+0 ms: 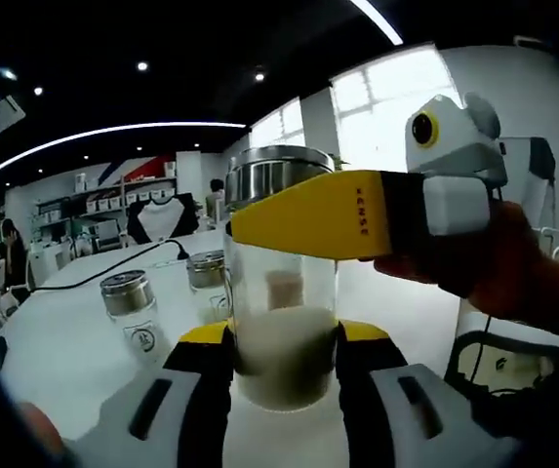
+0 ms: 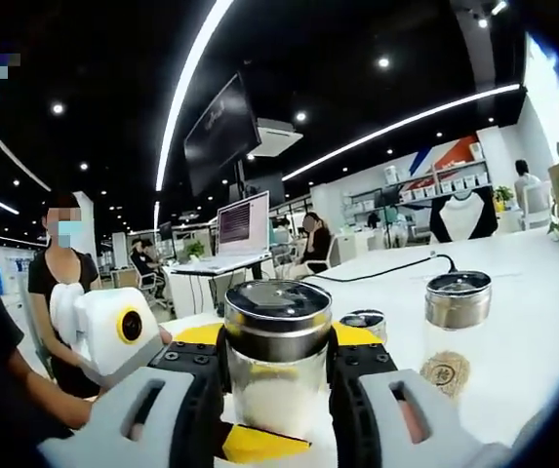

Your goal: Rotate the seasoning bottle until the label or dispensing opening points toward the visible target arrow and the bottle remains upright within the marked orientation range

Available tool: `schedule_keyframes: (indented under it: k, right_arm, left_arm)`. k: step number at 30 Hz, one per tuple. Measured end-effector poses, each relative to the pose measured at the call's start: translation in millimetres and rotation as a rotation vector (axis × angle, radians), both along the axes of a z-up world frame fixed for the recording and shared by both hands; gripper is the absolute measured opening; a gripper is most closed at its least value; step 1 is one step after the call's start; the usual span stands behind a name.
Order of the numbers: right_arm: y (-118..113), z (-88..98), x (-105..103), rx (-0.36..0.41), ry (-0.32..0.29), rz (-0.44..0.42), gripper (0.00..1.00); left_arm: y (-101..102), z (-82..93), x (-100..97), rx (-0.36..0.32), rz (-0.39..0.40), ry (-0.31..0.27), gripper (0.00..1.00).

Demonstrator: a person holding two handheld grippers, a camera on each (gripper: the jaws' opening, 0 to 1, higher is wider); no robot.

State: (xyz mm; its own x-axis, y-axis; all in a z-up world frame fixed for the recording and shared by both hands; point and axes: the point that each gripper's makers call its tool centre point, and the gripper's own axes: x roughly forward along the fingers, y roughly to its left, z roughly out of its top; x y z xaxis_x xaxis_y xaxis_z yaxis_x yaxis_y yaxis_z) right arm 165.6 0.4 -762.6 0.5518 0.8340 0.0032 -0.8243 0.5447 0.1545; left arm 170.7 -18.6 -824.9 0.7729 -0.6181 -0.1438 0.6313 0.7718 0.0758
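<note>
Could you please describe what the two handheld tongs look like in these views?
The left tongs and right tongs both have yellow-tipped black jaws on light grey bodies with dark slots. Seen side-on, the right one has a long yellow jaw with small lettering and a white-grey housing.

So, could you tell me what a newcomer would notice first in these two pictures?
Most striking is the clear seasoning bottle with a steel lid, standing upright on the white table between the left gripper fingers, pale powder filling its lower part. The right gripper grips it just under the lid, its yellow finger crossing the left gripper view. Two smaller steel-lidded jars stand on the table beyond.
</note>
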Motion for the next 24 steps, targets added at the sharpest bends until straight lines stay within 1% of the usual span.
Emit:
schedule_keyframes:
  k: [1,2,3,5,6,8,10,11,12,15,16,18,20,21,22,23,24]
  right_arm:
    - [-1,-2.6,0,-0.034,-0.015,-0.011,0.38]
    - [-1,-4.0,-1,-0.059,-0.036,0.001,0.38]
    - [1,-3.7,-4,-0.081,-0.072,0.027,0.38]
    - [1,-3.9,-7,-0.098,-0.09,0.052,0.38]
    - [2,-4.5,-10,-0.109,-0.097,0.081,0.38]
    - [1,-3.5,-14,-0.1,-0.093,0.117,0.38]
    - [1,-0.5,-21,-0.096,-0.125,0.179,0.38]
    - [0,0.2,-23,-0.094,-0.13,0.191,0.38]
    - [-1,1.3,-27,-0.097,-0.14,0.222,0.38]
    - [-3,2.4,-36,-0.118,-0.17,0.281,0.38]
    - [-4,2.7,-38,-0.115,-0.165,0.287,0.38]
    - [-4,2.0,-39,-0.113,-0.164,0.298,0.38]
    - [-3,1.5,-37,-0.103,-0.151,0.292,0.38]
    - [-5,2.9,-33,-0.076,-0.128,0.267,0.38]
    - [-5,3.5,-31,-0.066,-0.121,0.258,0.38]
    - [-5,6.0,-27,-0.039,-0.106,0.231,0.39]
    - [-5,6.9,-25,-0.036,-0.105,0.211,0.39]
  left_arm:
    - [-2,-2.9,0.3,0.005,-0.03,0.012,0.43]
    - [-2,-3.8,0.7,0.003,-0.041,0.019,0.43]
    - [-4,-4.0,-0.6,-0.007,-0.077,0.026,0.43]
    - [-6,-4.2,-3.2,-0.018,-0.118,0.039,0.43]
    - [-9,-4.3,-6.0,-0.022,-0.166,0.049,0.43]
    - [-11,-2.8,-10.8,-0.034,-0.234,0.058,0.43]
    - [-14,0.5,-17.1,-0.06,-0.299,0.066,0.43]
    - [-15,1.8,-19.9,-0.07,-0.324,0.069,0.43]
    - [-16,3.6,-23.8,-0.087,-0.356,0.075,0.43]
    - [-19,5.3,-33.6,-0.101,-0.44,0.078,0.43]
    - [-19,5.4,-35.1,-0.105,-0.455,0.079,0.43]
    - [-19,5.2,-35.5,-0.104,-0.457,0.083,0.42]
    - [-20,5.3,-33.9,-0.091,-0.43,0.073,0.42]
    - [-19,6.9,-31.0,-0.09,-0.397,0.069,0.42]
    - [-19,7.5,-30.4,-0.091,-0.388,0.068,0.42]
    - [-17,9.1,-25.8,-0.082,-0.34,0.059,0.41]
    - [-15,10.0,-22.6,-0.062,-0.305,0.043,0.41]
